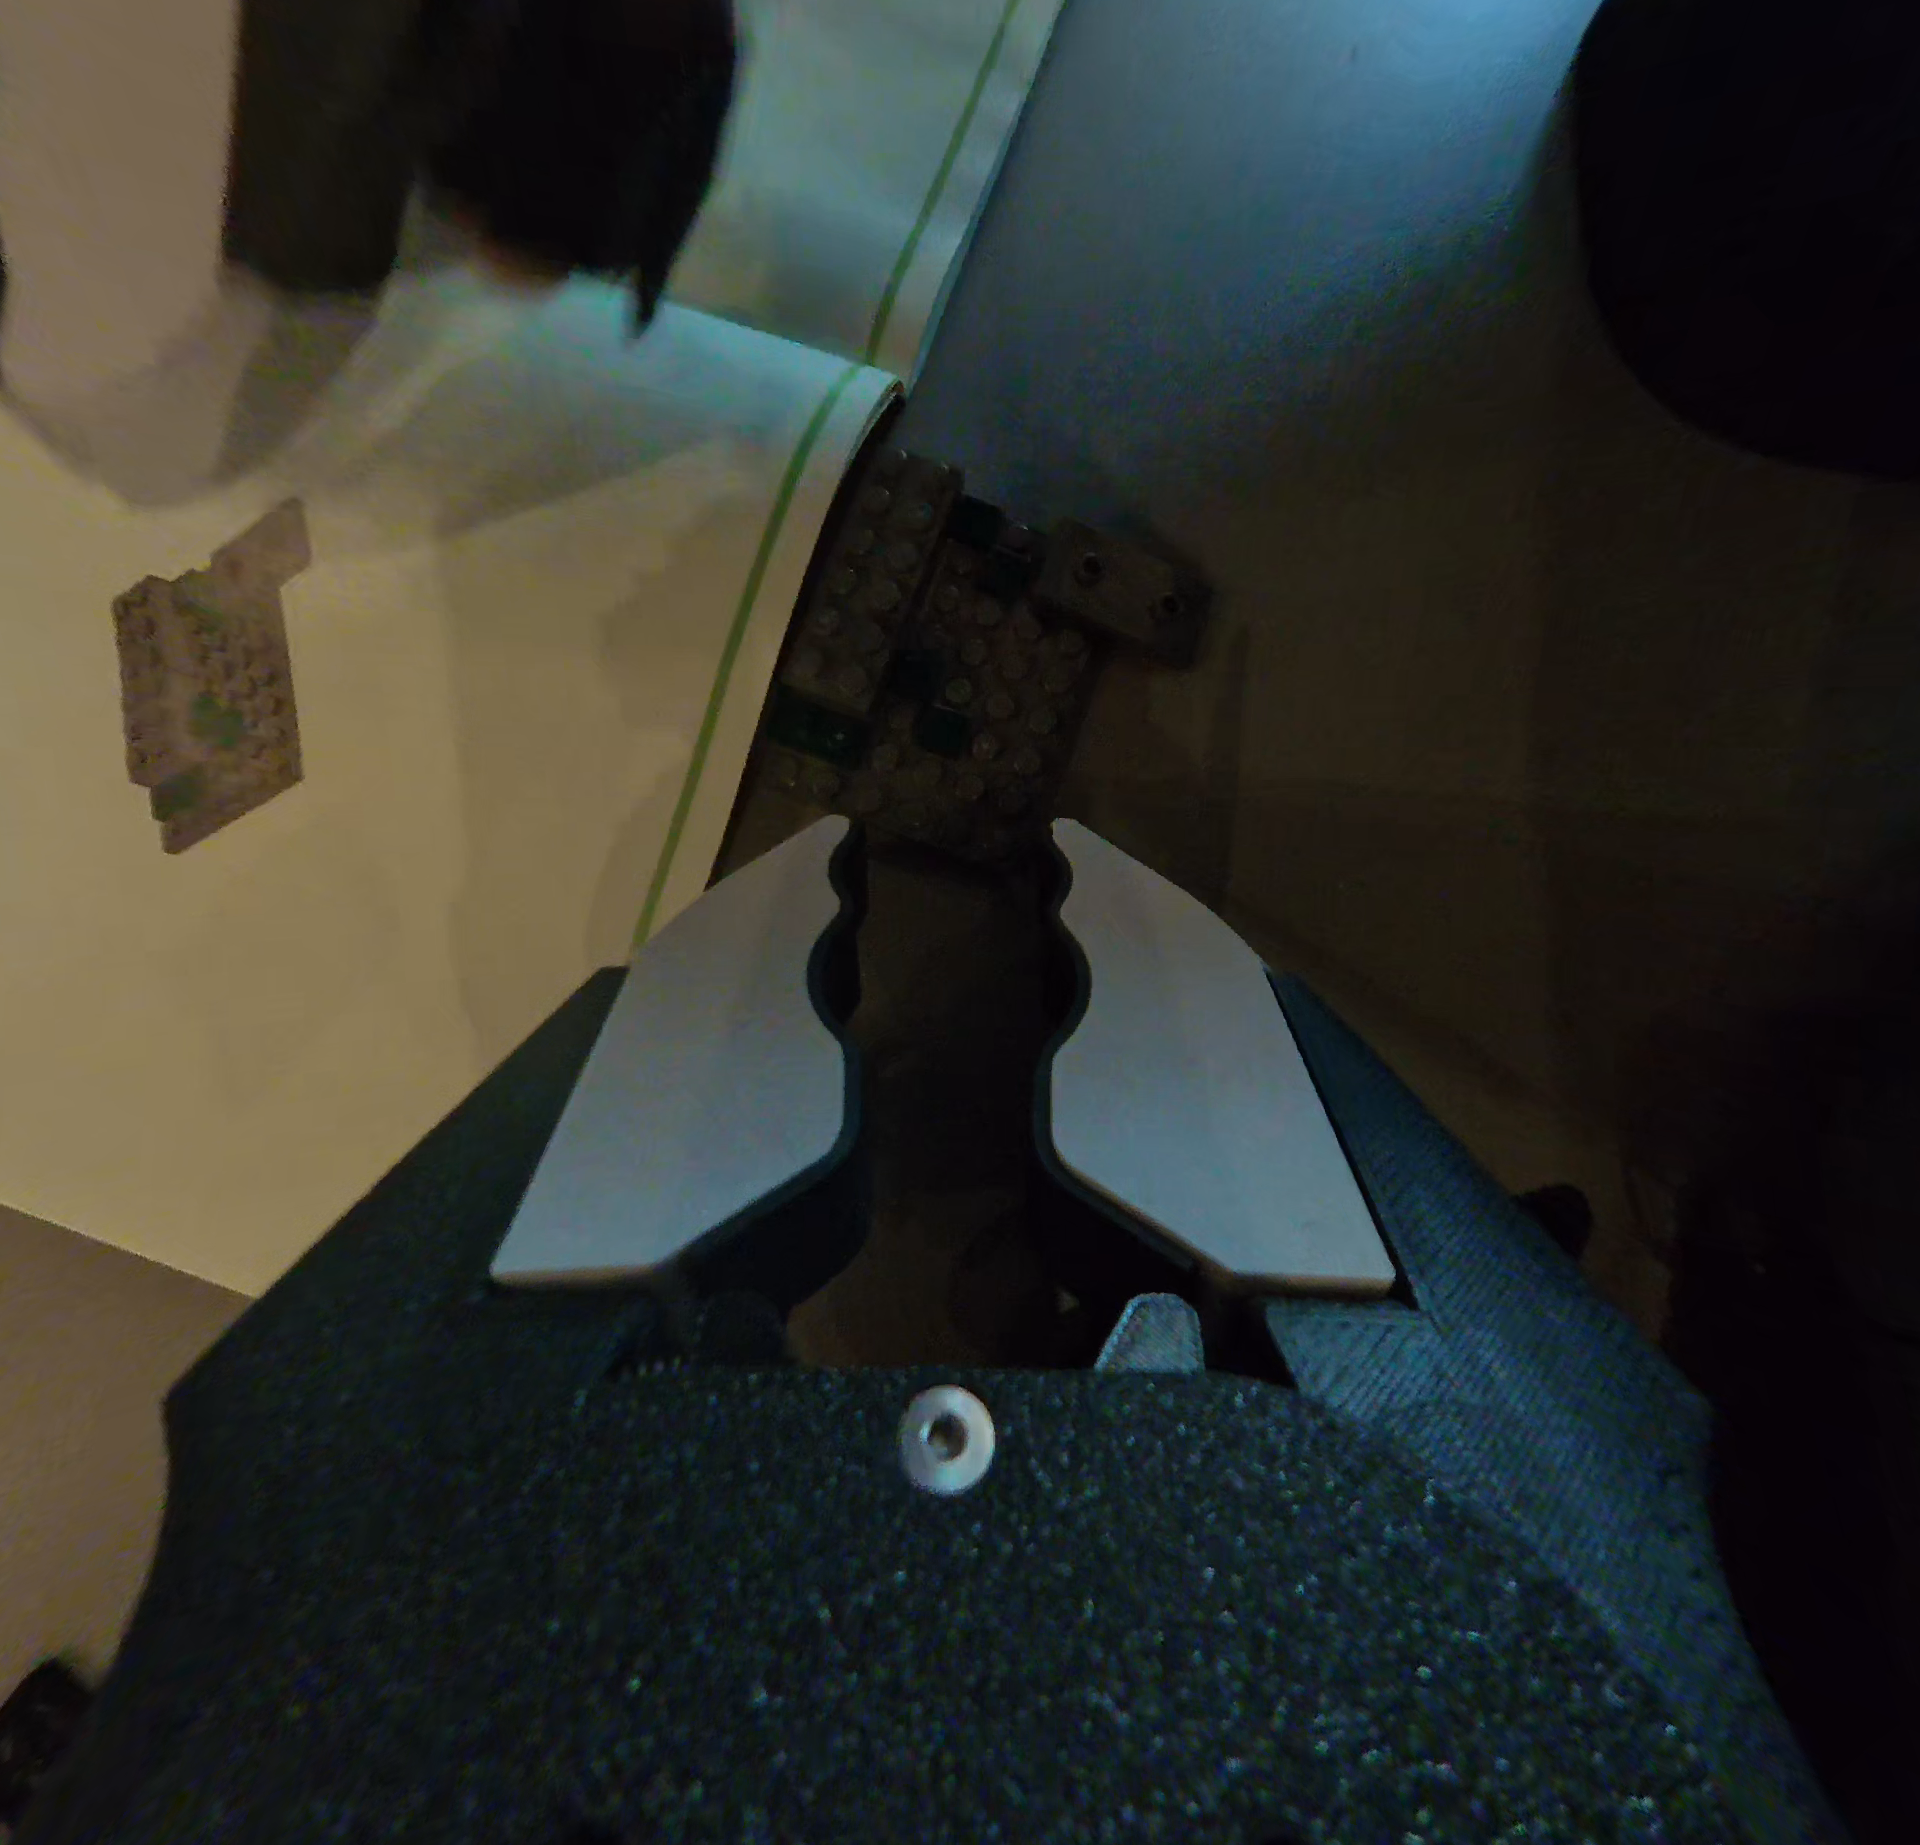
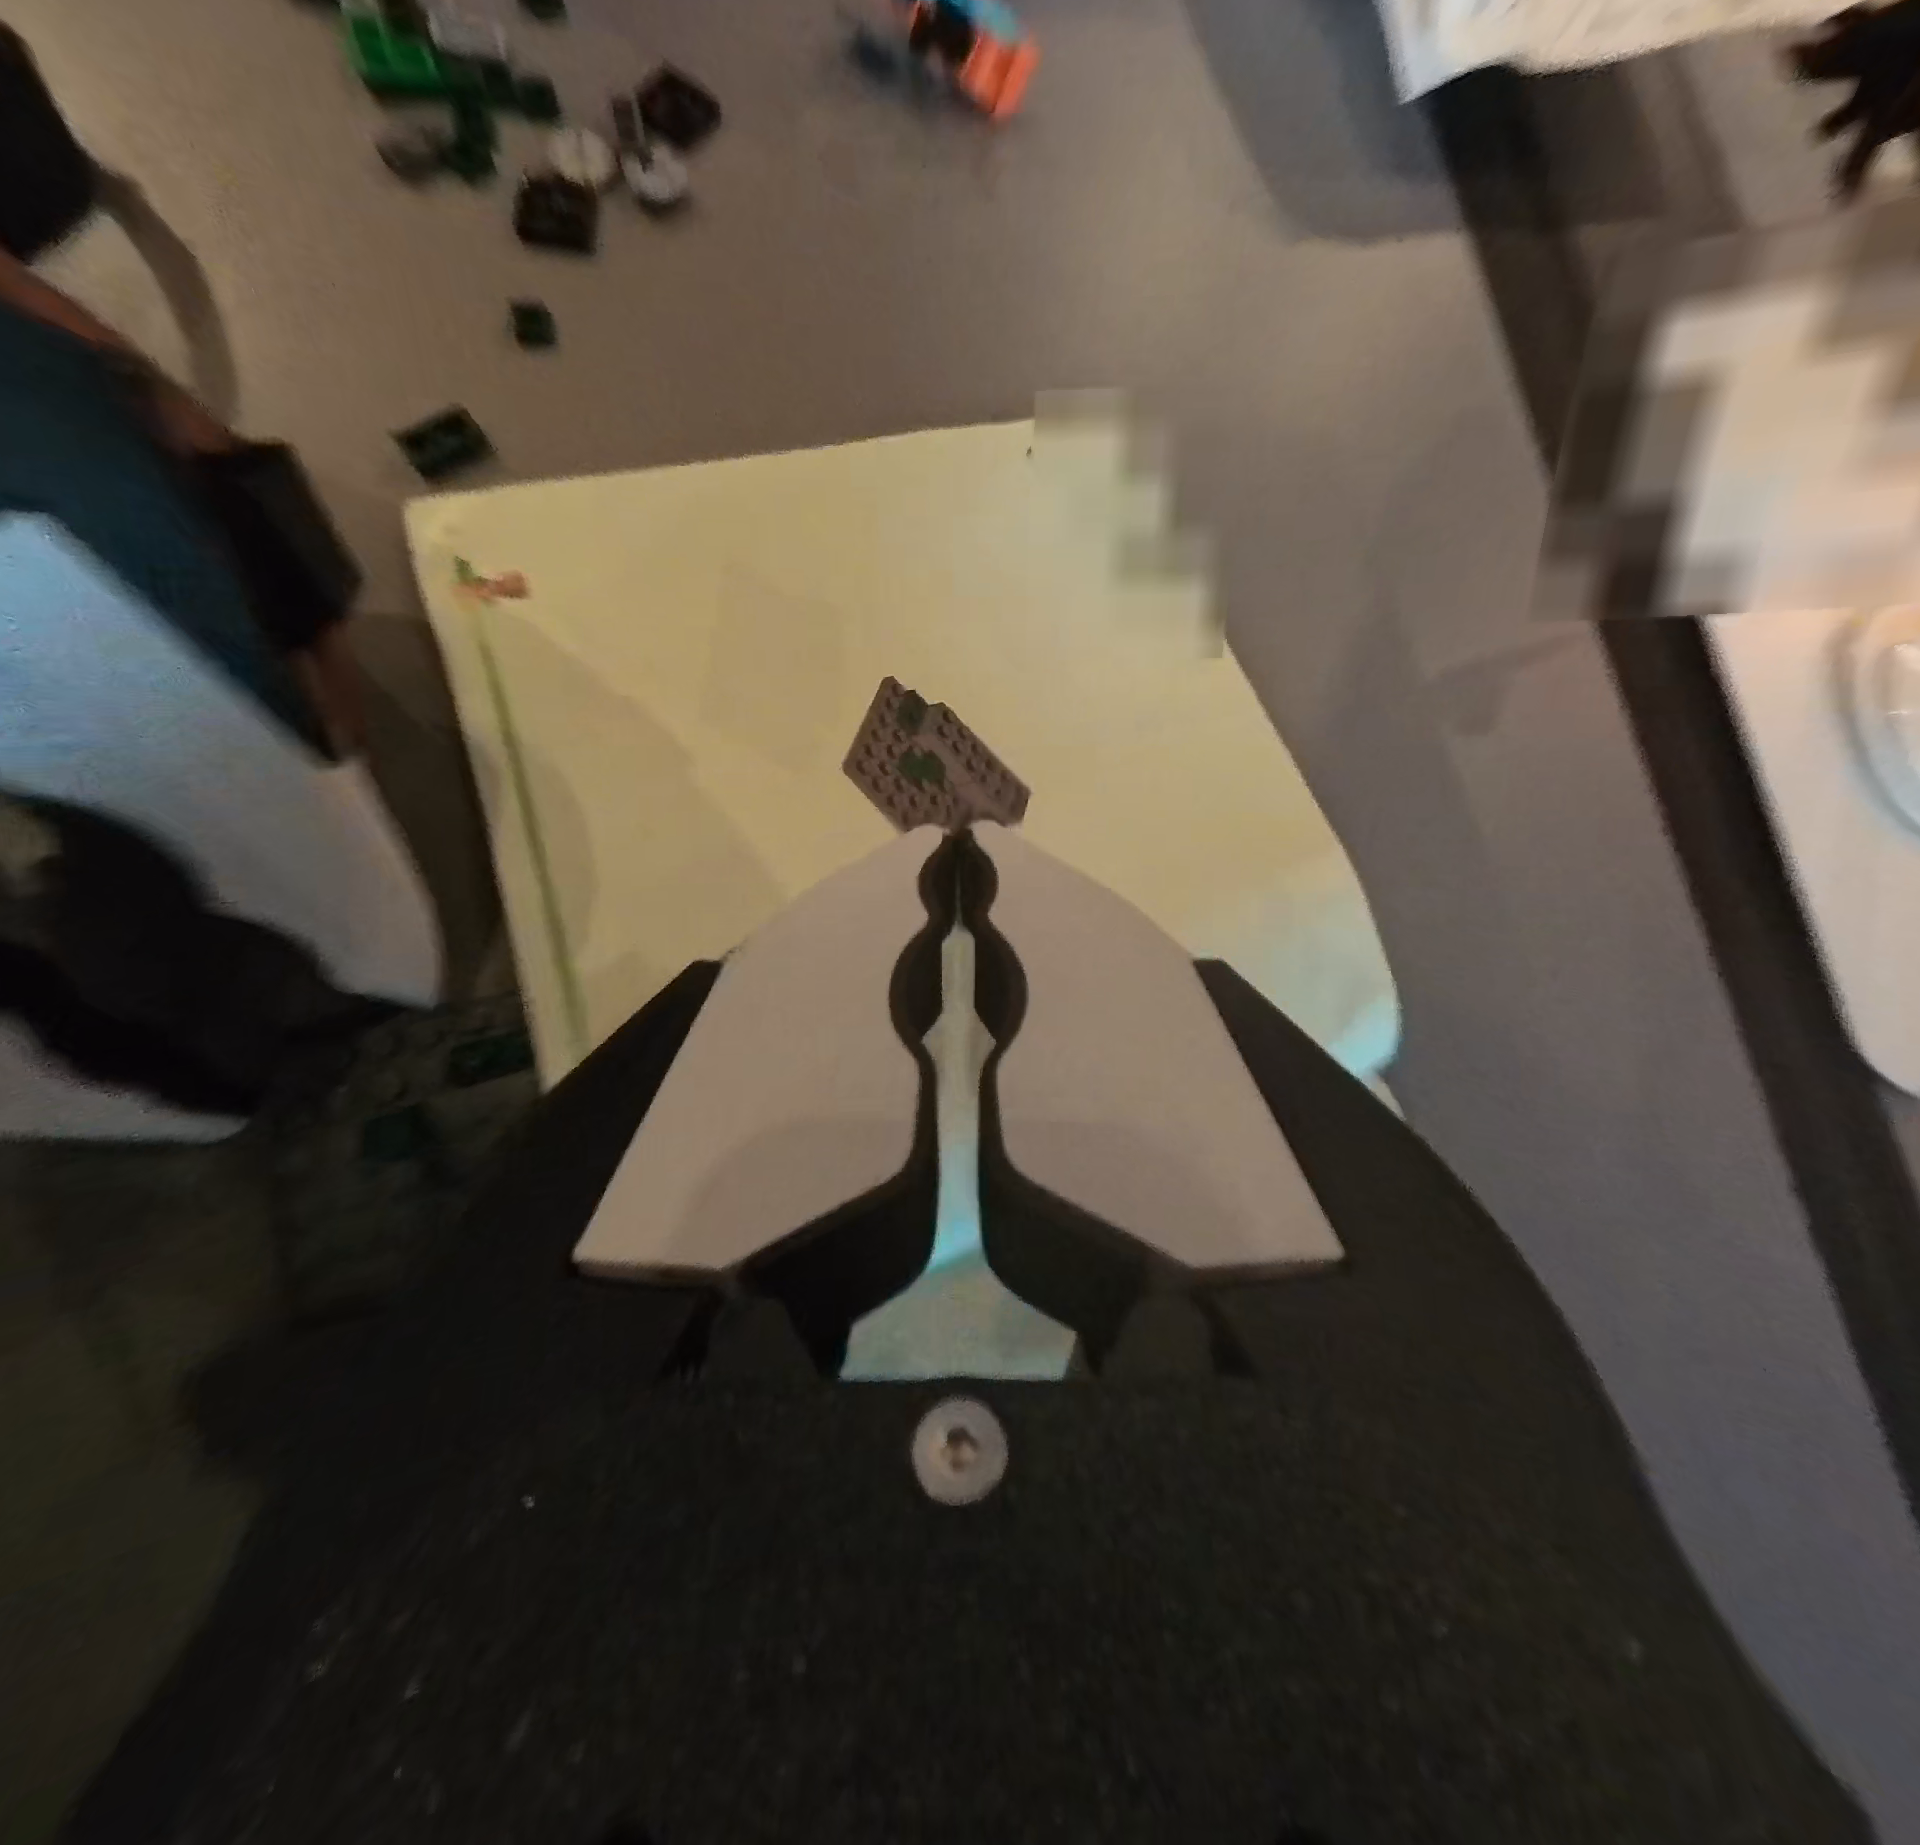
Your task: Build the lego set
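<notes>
My left gripper (image 1: 951, 839) is shut on the near edge of a grey studded Lego plate assembly (image 1: 935, 673) with dark green pieces and a grey holed brick at its far right. It holds it above the grey table, beside the open instruction booklet (image 1: 468, 756). A printed picture of a grey plate build (image 1: 208, 673) is on the page. My right gripper (image 2: 961, 839) hovers over the booklet (image 2: 727, 652), fingertips together with nothing seen between them. The same picture (image 2: 930, 767) shows just past its tips. A dark blurred shape (image 1: 499, 102), likely the right gripper, hangs over the page.
Loose green, black and grey bricks (image 2: 468, 91) lie at the table's far left, with an orange and blue build (image 2: 956, 29) beside them. A person's blue sleeve (image 2: 114, 486) is at the left. A white dish (image 2: 1849, 808) is at the right. A dark round object (image 1: 1766, 185) stands far right. The tips of one gripper are about 12 centimeters away from the tips of the other.
</notes>
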The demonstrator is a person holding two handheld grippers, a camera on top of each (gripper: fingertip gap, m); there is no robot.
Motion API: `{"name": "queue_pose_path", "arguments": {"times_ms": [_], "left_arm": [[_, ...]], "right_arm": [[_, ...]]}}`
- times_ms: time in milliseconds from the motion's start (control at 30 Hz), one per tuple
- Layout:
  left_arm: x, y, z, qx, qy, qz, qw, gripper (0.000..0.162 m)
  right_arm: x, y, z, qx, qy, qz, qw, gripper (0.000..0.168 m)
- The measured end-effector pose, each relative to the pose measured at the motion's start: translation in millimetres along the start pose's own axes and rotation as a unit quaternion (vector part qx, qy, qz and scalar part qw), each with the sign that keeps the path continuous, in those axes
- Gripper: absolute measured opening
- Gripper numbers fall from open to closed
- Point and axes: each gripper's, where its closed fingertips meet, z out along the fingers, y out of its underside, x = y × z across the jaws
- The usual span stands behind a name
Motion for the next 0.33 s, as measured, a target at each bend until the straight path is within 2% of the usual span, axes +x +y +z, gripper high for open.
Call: {"name": "queue_pose_path", "arguments": {"times_ms": [133, 333], "left_arm": [[-0.2, -0.1, 0.0, 0.001, -0.001, -0.001, 1.000, 0.032], [-0.3, -0.1, 0.1, -0.001, -0.003, 0.003, 1.000, 0.032]], "right_arm": [[-20.5, 1.9, -42.9, 0.040, 0.006, 0.011, 0.999, 0.000], [-73.9, 41.5, -78.3, 0.047, -0.042, 0.016, 0.998, 0.010]]}}
